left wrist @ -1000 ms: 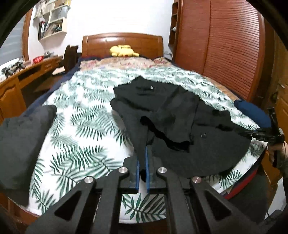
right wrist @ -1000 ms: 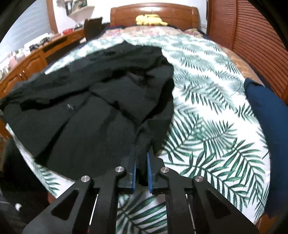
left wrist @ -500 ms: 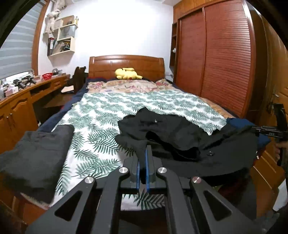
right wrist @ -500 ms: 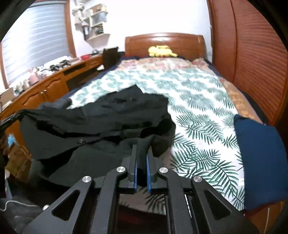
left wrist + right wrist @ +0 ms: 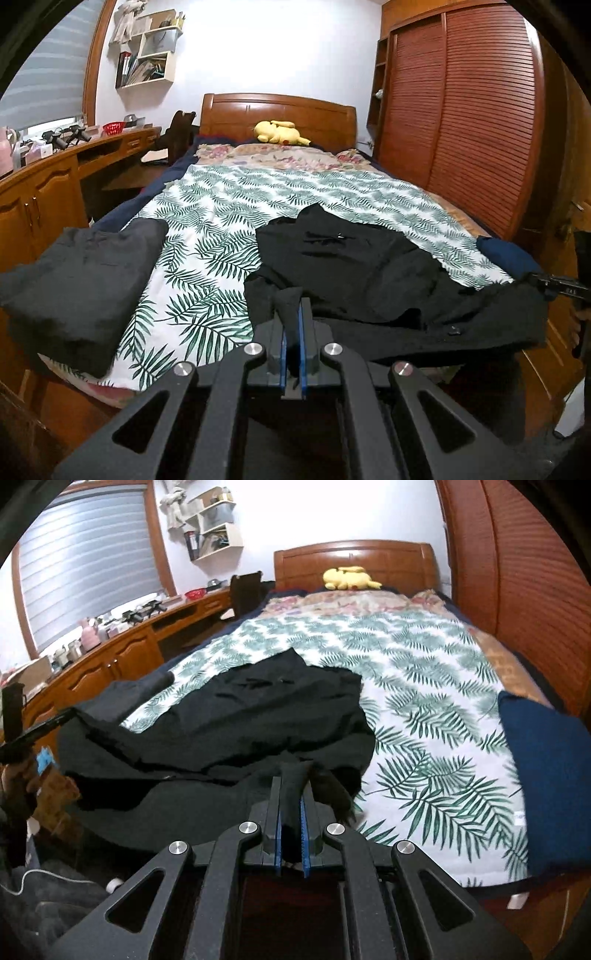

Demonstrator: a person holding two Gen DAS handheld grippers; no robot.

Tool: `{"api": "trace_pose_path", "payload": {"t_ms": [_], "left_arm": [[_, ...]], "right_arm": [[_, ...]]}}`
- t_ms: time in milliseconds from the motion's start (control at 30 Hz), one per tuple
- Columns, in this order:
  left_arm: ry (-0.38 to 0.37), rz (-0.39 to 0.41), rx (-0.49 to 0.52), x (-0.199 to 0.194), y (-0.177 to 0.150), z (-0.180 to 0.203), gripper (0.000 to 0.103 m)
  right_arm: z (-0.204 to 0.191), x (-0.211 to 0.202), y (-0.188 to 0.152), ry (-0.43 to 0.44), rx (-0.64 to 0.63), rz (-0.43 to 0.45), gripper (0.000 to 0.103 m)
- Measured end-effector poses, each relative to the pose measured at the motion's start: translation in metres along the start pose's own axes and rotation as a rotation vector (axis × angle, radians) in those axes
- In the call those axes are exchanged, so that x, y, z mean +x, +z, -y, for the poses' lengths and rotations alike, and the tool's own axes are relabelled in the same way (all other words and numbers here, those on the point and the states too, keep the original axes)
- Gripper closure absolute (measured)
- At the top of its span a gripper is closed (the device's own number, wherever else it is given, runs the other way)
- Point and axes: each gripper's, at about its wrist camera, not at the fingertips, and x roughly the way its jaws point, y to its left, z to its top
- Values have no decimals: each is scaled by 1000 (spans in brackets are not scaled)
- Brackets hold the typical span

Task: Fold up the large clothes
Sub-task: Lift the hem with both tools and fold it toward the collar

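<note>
Left wrist view, grip: the left gripper is seen with its 2 blue pads pressed together on a bunched corner of the black garment.
Left wrist view, change: against 1 second earlier, the garment's near edge is drawn off the foot of the bed and is held stretched in the air; its far part is left lying on the leaf-print cover.
Left wrist view, surroundings: a folded dark grey garment is seen at the bed's left corner, apart from the black one.
Right wrist view, grip: the right gripper is clamped shut on the opposite corner.
Right wrist view, change: the hem is raised and pulled taut between both grippers.
Meaning for the task: the garment is judged to be spread for straightening; no fold is yet made.
</note>
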Motion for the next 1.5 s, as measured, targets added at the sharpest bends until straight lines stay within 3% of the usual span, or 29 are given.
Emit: {"api": "trace_pose_path", "payload": {"t_ms": [233, 433, 733, 967, 1167, 1400, 1500], "left_arm": [[9, 32, 23, 57, 48, 0, 101], [55, 41, 55, 126, 103, -2, 101], [126, 70, 35, 216, 168, -17, 101], [176, 58, 37, 283, 190, -34, 101], [164, 12, -11, 324, 199, -50, 101], [121, -73, 18, 342, 190, -42, 98], [124, -99, 63, 340, 179, -35, 90]], "right_arm": [[28, 51, 21, -8, 7, 7, 99], [55, 113, 73, -57, -20, 57, 98], [84, 219, 167, -194, -127, 26, 98], [96, 284, 221, -264, -184, 28, 98], [108, 328, 254, -317, -184, 24, 98], [111, 371, 245, -365, -166, -69, 97], [114, 380, 238, -388, -133, -106, 88]]}}
